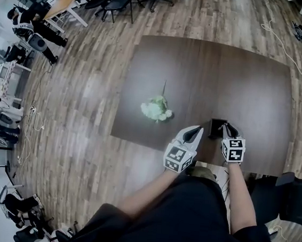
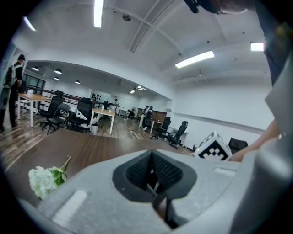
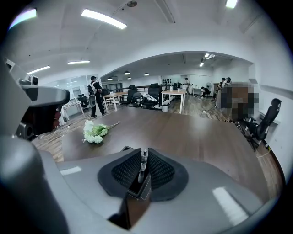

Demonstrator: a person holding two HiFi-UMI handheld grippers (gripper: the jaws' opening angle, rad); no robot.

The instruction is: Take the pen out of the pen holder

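The right tool (image 3: 143,165) grasps the slim black-and-silver pen (image 3: 143,157) upright, its lower end inside the black square pen holder (image 1: 217,128) near the dark wooden tabletop's (image 1: 251,85) near edge, permitting vertical withdrawal. The left tool (image 2: 153,177), clenched and empty, sits just left.

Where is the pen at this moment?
In the right gripper view the pen stands upright between the jaws of the right tool, over the dark pen holder. The white flowers lie farther off, to its left.
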